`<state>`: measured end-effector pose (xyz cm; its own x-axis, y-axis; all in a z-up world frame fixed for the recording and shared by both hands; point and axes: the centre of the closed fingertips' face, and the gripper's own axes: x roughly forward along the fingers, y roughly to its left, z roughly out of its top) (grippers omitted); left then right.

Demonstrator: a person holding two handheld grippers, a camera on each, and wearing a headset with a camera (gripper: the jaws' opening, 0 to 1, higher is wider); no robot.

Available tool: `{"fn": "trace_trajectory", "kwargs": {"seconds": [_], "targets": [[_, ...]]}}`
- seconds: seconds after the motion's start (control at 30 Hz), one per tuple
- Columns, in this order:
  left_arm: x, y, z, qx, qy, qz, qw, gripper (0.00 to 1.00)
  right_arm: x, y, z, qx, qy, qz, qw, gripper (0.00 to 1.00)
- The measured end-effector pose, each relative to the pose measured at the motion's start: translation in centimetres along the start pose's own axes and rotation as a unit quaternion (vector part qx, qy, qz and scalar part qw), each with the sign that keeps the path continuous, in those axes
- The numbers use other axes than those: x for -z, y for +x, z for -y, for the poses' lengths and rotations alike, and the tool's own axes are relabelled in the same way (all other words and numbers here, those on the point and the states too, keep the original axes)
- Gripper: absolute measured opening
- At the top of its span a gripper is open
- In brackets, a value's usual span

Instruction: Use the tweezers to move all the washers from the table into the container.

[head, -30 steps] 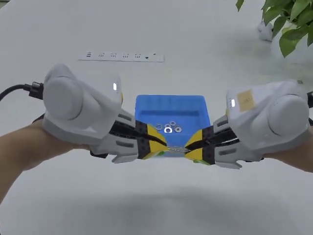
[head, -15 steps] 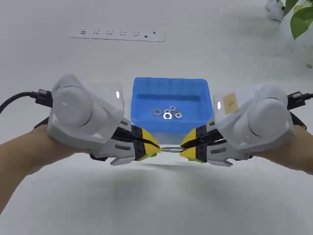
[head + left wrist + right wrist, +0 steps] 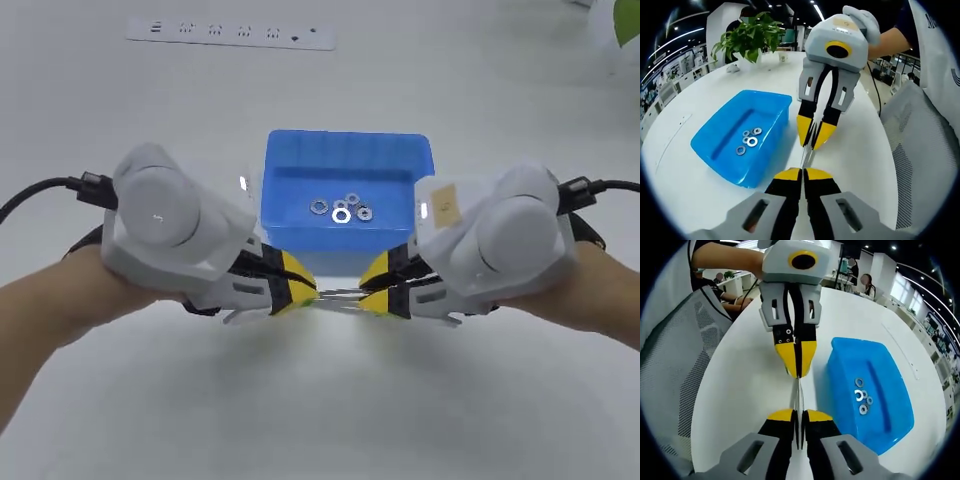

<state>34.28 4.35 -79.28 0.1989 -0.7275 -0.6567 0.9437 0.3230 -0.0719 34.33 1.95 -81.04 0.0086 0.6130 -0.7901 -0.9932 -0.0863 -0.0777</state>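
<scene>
A blue container [image 3: 290,160] holds several washers [image 3: 341,210] in a small cluster. They also show in the left gripper view, washers [image 3: 748,141] in the container [image 3: 715,150], and in the right gripper view, washers [image 3: 862,396] in the container [image 3: 890,405]. Just in front of the container, my left gripper [image 3: 303,289] and right gripper [image 3: 370,291] point tip to tip. Thin metal tweezers [image 3: 337,294] span the short gap, and each gripper is shut on one end. The tweezers [image 3: 807,154] run from my left gripper [image 3: 803,173] to the right gripper [image 3: 813,143]. The tweezers [image 3: 800,392] hover above the white table.
A white power strip [image 3: 230,31] lies at the far edge of the white table [image 3: 320,400]. A potted plant [image 3: 751,36] stands beyond the container. A mesh chair [image 3: 675,355] sits by the table's near edge.
The head camera has tilted down. Both grippers, still holding the tweezers between them, now sit in front of the container's front wall instead of overlapping it.
</scene>
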Motion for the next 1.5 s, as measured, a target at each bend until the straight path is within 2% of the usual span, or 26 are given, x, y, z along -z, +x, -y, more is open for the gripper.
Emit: {"fn": "trace_trajectory", "kwargs": {"seconds": [0.1, 0.2, 0.37, 0.57, 0.73, 0.8, 0.83, 0.9, 1.0, 1.07, 1.13, 1.2, 1.27, 1.3, 1.37, 1.4, 1.43, 1.5], "targets": [[-0.2, -0.1, -0.3, -0.012, 0.000, 0.001, 0.9999, 0.07, 0.6, 0.1, 0.0, 0.006, -0.015, -0.015, 0.9998, 0.10], [-0.5, -0.3, -0.3, -0.016, -0.006, 0.006, 0.9998, 0.07, 0.9, 0.2, -0.3, 0.001, -0.019, -0.021, 0.9996, 0.10], [-0.7, -0.6, 0.0, -0.019, -0.015, 0.012, 0.9996, 0.08, 0.9, 0.1, -0.4, 0.005, -0.020, -0.022, 0.9995, 0.10], [-0.5, -1.0, 0.5, -0.026, -0.014, 0.006, 0.9996, 0.08, 0.9, 0.0, -0.3, 0.008, -0.015, -0.025, 0.9996, 0.11], [-0.8, -1.6, 0.6, -0.037, -0.015, 0.007, 0.9992, 0.09, 1.0, -0.1, -0.2, 0.023, -0.020, -0.025, 0.9992, 0.12], [-1.3, -2.0, 0.4, -0.045, -0.029, 0.014, 0.9985, 0.10, 1.0, -0.1, -0.1, 0.028, -0.008, -0.022, 0.9994, 0.12], [-1.9, -2.3, 0.3, -0.054, -0.042, 0.031, 0.9972, 0.11, 1.0, -0.2, -0.1, 0.029, -0.003, -0.021, 0.9993, 0.12], [-2.7, -2.9, 0.2, -0.061, -0.058, 0.048, 0.9953, 0.11, 1.0, -0.2, 0.2, 0.039, 0.001, -0.021, 0.9990, 0.15], [-2.8, -3.5, 0.0, -0.073, -0.057, 0.047, 0.9946, 0.12, 1.1, -0.3, 0.2, 0.046, 0.000, -0.026, 0.9986, 0.17], [-2.6, -4.0, -0.4, -0.096, -0.047, 0.041, 0.9934, 0.12, 1.1, -0.3, 0.0, 0.046, 0.000, -0.026, 0.9986, 0.17], [-2.4, -4.3, -0.3, -0.095, -0.061, 0.041, 0.9928, 0.12, 1.2, -0.5, -0.2, 0.048, 0.000, -0.026, 0.9985, 0.17], [-2.4, -4.7, -0.2, -0.104, -0.061, 0.042, 0.9918, 0.14, 0.9, -1.0, -0.2, 0.056, 0.013, -0.016, 0.9982, 0.17], [-2.2, -5.2, 0.1, -0.108, -0.064, 0.042, 0.9912, 0.16, 0.2, -1.9, -0.1, 0.069, 0.047, 0.014, 0.9964, 0.18], [-2.2, -5.6, 0.2, -0.114, -0.065, 0.046, 0.9903, 0.17, -0.4, -2.7, 0.1, 0.080, 0.077, 0.041, 0.9930, 0.18], [-2.2, -6.2, 0.3, -0.124, -0.077, 0.058, 0.9876, 0.20, -0.9, -3.8, 0.2, 0.090, 0.120, 0.072, 0.9860, 0.20], [-2.1, -6.5, 0.3, -0.129, -0.073, 0.059, 0.9872, 0.22, -1.0, -4.7, 0.1, 0.094, 0.148, 0.094, 0.9800, 0.22], [-2.0, -7.0, 0.4, -0.137, -0.063, 0.060, 0.9868, 0.24, -0.8, -5.4, -0.2, 0.094, 0.171, 0.105, 0.9752, 0.24], [-1.6, -7.5, 0.8, -0.138, -0.060, 0.053, 0.9872, 0.28, 0.1, -6.2, -0.6, 0.106, 0.186, 0.103, 0.9715, 0.28]]}}
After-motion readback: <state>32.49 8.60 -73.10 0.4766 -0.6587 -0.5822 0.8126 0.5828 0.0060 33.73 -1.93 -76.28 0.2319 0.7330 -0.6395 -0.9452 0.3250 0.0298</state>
